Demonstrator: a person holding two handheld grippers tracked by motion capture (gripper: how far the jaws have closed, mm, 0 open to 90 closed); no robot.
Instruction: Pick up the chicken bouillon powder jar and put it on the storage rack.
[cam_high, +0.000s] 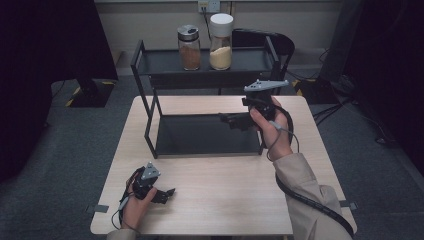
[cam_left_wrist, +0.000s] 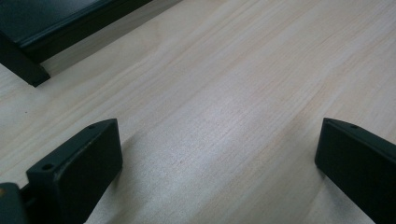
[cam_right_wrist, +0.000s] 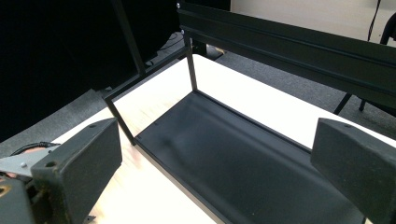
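A black two-tier rack (cam_high: 151, 102) stands on the wooden table (cam_high: 225, 195). On its top shelf (cam_high: 252, 59) stand a jar of brown powder (cam_high: 189, 47) and a white-lidded jar of yellow powder (cam_high: 221, 42). My right gripper (cam_high: 226, 119) is open beside the rack's right end, pointing left over the bare lower shelf (cam_high: 200, 136). The right gripper view has its jaws wide apart over that shelf (cam_right_wrist: 243, 163), with nothing between them. My left gripper (cam_high: 167, 192) rests low on the table's near left, open, with bare wood (cam_left_wrist: 219, 107) between its jaws.
The rack's front left foot (cam_left_wrist: 21, 65) lies just ahead of the left gripper. Grey carpet (cam_high: 75, 135) surrounds the table. A black chair (cam_high: 282, 45) stands behind the rack, and cables (cam_high: 345, 102) lie on the floor to the right.
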